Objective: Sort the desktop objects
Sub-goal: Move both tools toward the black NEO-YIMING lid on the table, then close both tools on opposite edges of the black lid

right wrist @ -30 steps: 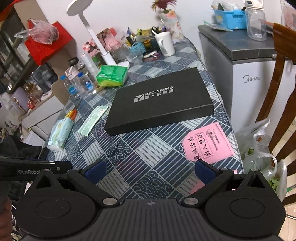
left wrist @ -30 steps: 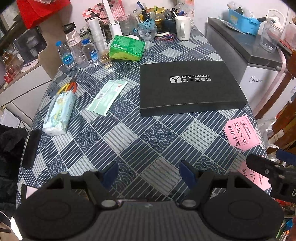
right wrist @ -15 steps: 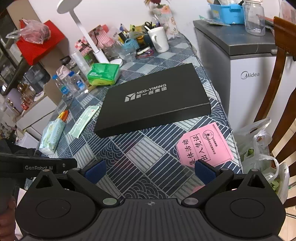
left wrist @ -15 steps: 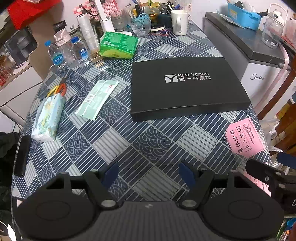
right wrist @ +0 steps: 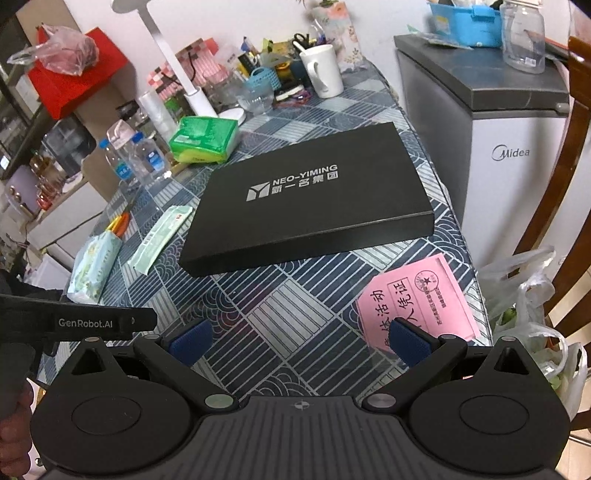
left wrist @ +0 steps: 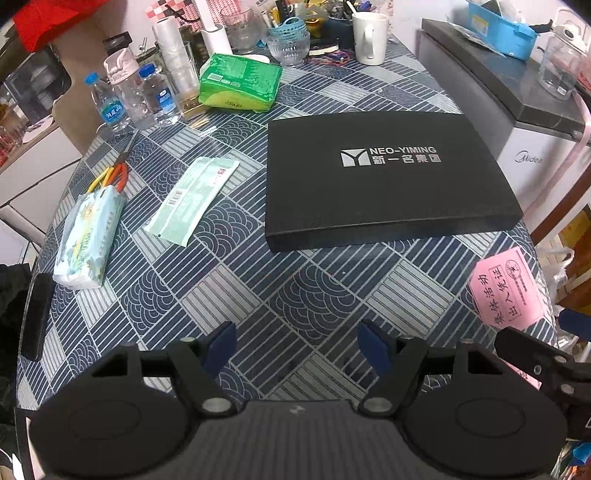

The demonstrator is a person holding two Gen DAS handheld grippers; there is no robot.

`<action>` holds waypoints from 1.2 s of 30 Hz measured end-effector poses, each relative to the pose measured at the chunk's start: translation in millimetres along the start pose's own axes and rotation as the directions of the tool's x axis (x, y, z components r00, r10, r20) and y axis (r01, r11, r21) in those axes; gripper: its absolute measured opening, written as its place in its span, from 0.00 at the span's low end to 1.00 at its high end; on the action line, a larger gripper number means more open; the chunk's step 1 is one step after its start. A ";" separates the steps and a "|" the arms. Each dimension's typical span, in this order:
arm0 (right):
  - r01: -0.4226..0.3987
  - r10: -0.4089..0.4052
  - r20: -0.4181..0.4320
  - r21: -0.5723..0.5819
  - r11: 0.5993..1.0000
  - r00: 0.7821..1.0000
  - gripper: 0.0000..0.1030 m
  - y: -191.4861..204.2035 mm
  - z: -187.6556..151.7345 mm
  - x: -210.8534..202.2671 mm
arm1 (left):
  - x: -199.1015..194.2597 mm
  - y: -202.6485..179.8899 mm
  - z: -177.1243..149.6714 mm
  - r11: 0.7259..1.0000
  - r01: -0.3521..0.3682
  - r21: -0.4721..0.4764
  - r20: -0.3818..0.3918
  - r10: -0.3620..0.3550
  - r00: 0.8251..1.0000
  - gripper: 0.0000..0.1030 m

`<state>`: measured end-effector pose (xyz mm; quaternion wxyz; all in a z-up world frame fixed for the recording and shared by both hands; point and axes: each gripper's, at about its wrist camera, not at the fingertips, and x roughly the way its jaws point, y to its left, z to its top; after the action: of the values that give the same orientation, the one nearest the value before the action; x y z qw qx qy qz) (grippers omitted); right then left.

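A flat black box (left wrist: 384,177) (right wrist: 314,195) marked NEO-YIMING lies in the middle of the patterned table (left wrist: 236,288). A pink card (left wrist: 508,290) (right wrist: 417,295) rests near the table's right front edge. Left of the box lie a pale green sachet (left wrist: 194,199) (right wrist: 160,238), a tissue pack (left wrist: 90,236) (right wrist: 96,266) and orange-handled pliers (left wrist: 116,173). My left gripper (left wrist: 297,347) hovers open over the table's front, holding nothing. My right gripper (right wrist: 299,341) is open too, its right fingertip over the pink card's near edge.
A green packet (left wrist: 240,81), water bottles (left wrist: 110,103), a glass bowl (left wrist: 288,46), a white mug (left wrist: 367,33) and a lamp base (right wrist: 199,103) crowd the back. A grey Midea freezer (right wrist: 513,147) stands right, with a wooden chair (right wrist: 576,229) and plastic bags (right wrist: 532,306).
Both grippers have moved forward over the table and lower. The box and pink card now sit closer. Both jaws stayed open.
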<state>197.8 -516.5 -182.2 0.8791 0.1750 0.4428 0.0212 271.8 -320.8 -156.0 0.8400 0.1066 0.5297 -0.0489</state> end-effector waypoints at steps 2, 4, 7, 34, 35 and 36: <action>0.002 -0.002 -0.002 -0.003 1.000 1.000 1.00 0.2 2.3 3.7 | 4.0 0.8 2.7 1.000 -0.001 -0.001 -0.001 0.001 1.000 0.84; 0.005 -0.005 -0.002 -0.006 1.000 1.000 1.00 0.1 5.4 7.8 | 8.3 0.9 5.9 1.000 -0.004 -0.002 -0.003 0.004 1.000 0.84; 0.012 -0.012 0.001 -0.014 1.000 1.000 1.00 -0.8 12.7 15.4 | 16.1 1.8 13.2 1.000 0.000 -0.009 -0.006 0.000 1.000 0.84; 0.119 -0.111 0.069 -0.125 0.985 0.991 1.00 -55.2 125.4 136.9 | 125.7 16.0 107.7 0.996 -0.016 -0.090 -0.019 0.015 1.000 0.84; 0.116 -0.109 0.068 -0.121 0.986 0.992 1.00 -57.3 127.3 140.5 | 128.8 18.3 109.7 0.994 0.003 -0.105 -0.017 -0.005 1.000 0.84; 0.114 -0.106 0.071 -0.117 0.987 0.992 1.00 -59.5 129.1 142.9 | 131.5 20.1 111.2 0.993 0.016 -0.118 -0.018 -0.018 1.000 0.84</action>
<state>379.1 -582.1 -241.3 0.9017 0.0975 0.4212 -0.0063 430.6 -322.9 -225.6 0.8394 0.0528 0.5404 -0.0236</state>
